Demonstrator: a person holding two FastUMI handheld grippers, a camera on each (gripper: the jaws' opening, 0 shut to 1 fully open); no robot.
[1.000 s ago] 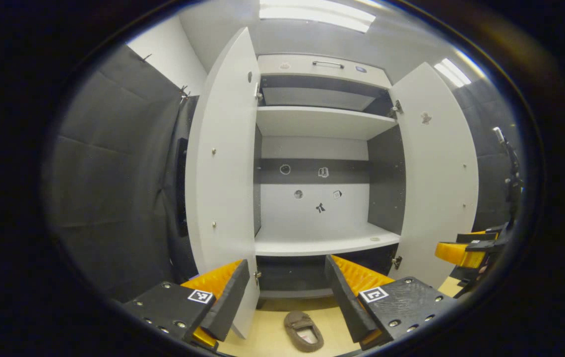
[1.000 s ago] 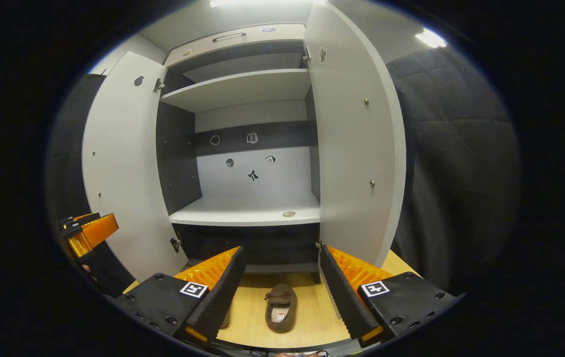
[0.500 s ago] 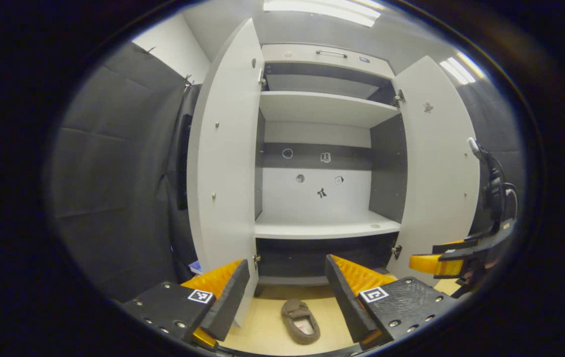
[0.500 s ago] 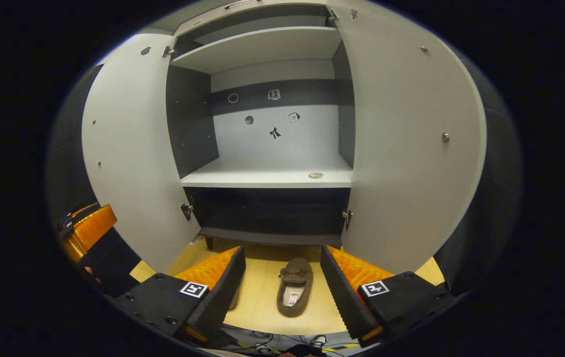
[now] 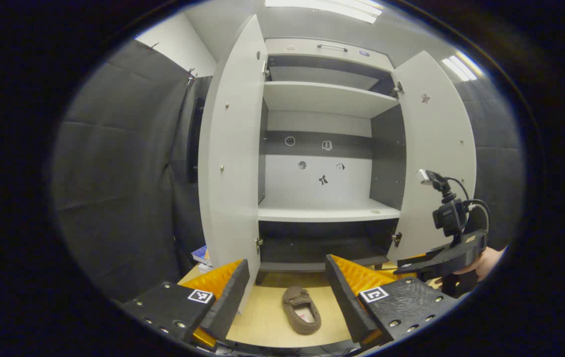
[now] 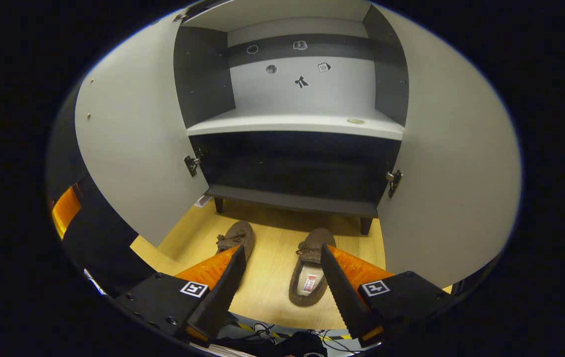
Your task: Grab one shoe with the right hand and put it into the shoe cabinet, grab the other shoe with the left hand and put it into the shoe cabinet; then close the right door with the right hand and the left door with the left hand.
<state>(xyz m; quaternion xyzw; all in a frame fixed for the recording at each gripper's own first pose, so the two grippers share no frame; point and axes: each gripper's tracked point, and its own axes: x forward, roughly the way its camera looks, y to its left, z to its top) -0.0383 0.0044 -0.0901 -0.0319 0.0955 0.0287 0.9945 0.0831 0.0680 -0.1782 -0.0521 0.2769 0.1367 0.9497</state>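
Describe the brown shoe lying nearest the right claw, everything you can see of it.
The shoe is a brown, suede-looking moccasin slipper with a small bow on its toe and a pale lining with a label inside. It lies flat on the wooden floor, toe toward the cabinet, opening up. The right claw hangs open above it; one finger overlaps its edge in view, and contact cannot be told.

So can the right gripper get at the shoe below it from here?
Probably yes: the right gripper is open above the shoe on the bare floor, with nothing between them.
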